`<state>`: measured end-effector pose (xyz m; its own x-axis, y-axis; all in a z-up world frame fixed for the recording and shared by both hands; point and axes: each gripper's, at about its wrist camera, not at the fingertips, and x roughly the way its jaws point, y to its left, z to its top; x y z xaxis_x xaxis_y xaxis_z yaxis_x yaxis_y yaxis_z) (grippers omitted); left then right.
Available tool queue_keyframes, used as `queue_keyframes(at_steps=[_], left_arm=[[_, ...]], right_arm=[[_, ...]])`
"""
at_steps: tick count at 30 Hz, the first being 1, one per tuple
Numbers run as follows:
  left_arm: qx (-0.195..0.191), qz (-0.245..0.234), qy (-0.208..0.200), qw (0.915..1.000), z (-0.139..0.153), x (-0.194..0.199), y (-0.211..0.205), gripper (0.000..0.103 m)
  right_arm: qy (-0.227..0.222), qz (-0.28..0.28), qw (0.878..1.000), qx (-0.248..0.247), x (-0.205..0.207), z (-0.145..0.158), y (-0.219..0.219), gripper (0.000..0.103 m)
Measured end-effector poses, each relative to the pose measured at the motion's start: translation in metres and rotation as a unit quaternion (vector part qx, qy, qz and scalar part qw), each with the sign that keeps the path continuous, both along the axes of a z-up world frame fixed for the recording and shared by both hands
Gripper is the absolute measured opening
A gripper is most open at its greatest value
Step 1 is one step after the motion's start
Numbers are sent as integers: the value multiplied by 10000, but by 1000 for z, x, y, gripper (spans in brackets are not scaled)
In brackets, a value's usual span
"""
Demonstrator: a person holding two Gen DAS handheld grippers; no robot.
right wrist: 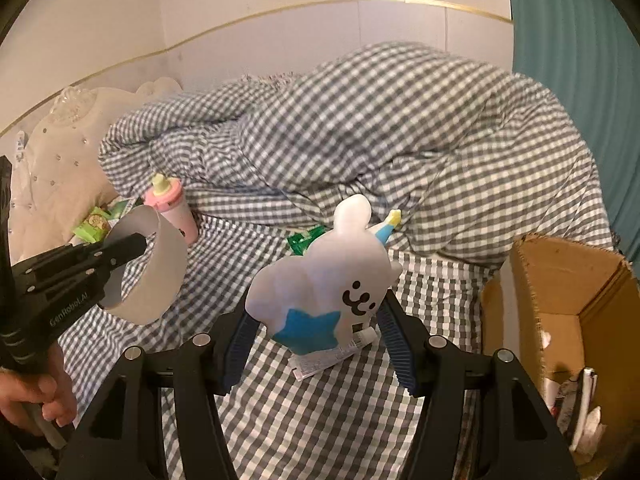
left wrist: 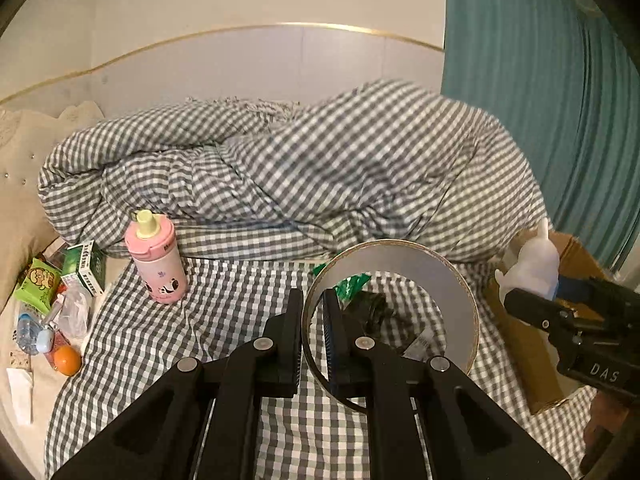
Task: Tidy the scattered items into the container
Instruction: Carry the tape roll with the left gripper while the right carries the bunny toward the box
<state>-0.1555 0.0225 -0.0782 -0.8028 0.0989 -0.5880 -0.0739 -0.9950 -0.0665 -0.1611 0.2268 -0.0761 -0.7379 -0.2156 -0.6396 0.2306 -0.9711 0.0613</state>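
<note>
Two tools grip: left tool (left wrist: 312, 336) pinches tape ring (left wrist: 400, 264), right tool (right wrist: 316, 344) clamps white toy (right wrist: 320, 276).

Home bedroom: bed with rumpled gingham duvet (left wrist: 304, 168), tufted headboard (right wrist: 60, 168) at 9 o'clock, teal curtain (left wrist: 540, 92) at 2.

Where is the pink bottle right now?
The pink bottle stands upright on the checked bedding at the left of the left wrist view, beside the green box, below the heaped duvet.
</note>
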Motion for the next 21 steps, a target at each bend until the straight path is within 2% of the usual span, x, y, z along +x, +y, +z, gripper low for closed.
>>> queue_keyframes(at_steps=[8,21], left_arm=[[43,89,334,9994,31,26,-9,10],[30,252,596,9979,57,50,-19,10]], right_arm=[[308,68,9995,68,29,30,-11,59],[663,178,9976,35,58,59,-22,59]])
